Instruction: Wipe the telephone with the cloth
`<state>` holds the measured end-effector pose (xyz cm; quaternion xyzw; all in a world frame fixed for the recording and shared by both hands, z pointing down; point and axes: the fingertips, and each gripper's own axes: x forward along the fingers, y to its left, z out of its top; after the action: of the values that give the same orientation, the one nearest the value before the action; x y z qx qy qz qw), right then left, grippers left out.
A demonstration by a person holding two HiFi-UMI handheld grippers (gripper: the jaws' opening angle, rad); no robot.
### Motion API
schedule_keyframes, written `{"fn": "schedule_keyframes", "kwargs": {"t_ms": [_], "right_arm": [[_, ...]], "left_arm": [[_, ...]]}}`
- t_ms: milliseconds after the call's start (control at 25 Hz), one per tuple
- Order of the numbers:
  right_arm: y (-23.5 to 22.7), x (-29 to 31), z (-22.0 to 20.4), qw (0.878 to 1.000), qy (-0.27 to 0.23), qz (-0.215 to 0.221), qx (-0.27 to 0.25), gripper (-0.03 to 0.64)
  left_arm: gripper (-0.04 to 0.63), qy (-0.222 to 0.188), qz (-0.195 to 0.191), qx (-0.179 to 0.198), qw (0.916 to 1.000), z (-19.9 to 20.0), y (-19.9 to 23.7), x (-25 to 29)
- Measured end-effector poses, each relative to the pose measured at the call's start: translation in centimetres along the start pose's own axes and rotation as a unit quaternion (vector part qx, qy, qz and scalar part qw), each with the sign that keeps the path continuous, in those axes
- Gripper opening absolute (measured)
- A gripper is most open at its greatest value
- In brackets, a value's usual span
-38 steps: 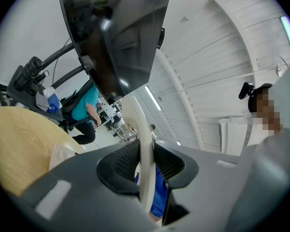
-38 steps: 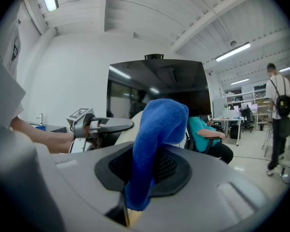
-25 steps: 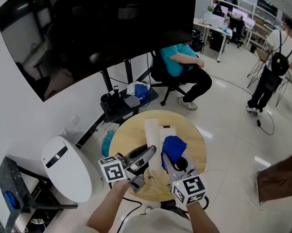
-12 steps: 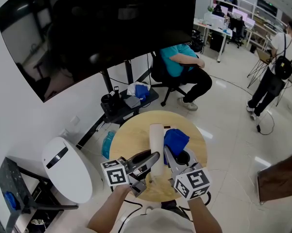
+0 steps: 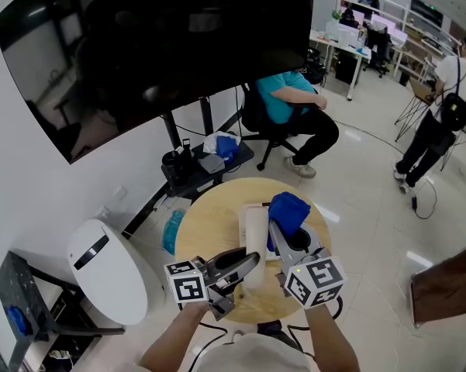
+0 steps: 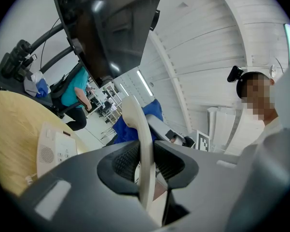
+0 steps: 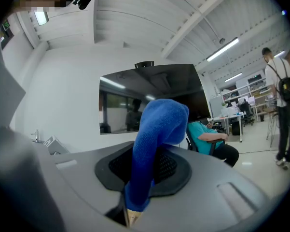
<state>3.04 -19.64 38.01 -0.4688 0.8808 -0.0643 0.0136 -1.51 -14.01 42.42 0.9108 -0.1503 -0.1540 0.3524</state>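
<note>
The left gripper [image 6: 145, 164] is clenched on the white handset [image 6: 136, 129], its pads pressing both sides of the grip. The handset stands up from the jaws, lifted off the base [image 6: 54, 149], which lies on the round table [image 6: 9, 129] with its speaker grille and keys facing up. In the head view the left gripper [image 5: 250, 260] comes in from the near left, and the handset [image 5: 254, 239] runs from it toward the far side over the table [image 5: 205, 223].

The right gripper [image 7: 147, 170] grasps the blue cloth [image 7: 159, 124], which bunches up out of the closed jaws. In the head view this gripper [image 5: 284, 237] is at the near right, and the cloth [image 5: 288, 208] sits just right of the handset's far end; contact cannot be told.

A dark screen [image 5: 155, 45] hangs beyond the table.
</note>
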Motion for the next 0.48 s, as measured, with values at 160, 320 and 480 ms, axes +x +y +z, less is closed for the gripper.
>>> {"fn": "schedule_keyframes", "kwargs": {"t_ms": [160, 320, 480], "right_arm": [[-0.6, 0.6, 1.0, 1.0, -0.005, 0.002, -0.009, 0.061], [-1.7, 1.1, 0.6, 0.999, -0.003, -0.006, -0.038, 0.061], [-2.5, 1.7, -2.0, 0.995, 0.019, -0.004, -0.102, 0.061]], "left_arm": [[0.086, 0.001, -0.004, -0.004, 1.0, -0.4, -0.3, 0.2], [0.086, -0.005, -0.003, -0.01, 0.9999, -0.2, -0.5, 0.2], [0.086, -0.013, -0.012, -0.016, 0.9997, 0.6, -1.2, 0.1]]}}
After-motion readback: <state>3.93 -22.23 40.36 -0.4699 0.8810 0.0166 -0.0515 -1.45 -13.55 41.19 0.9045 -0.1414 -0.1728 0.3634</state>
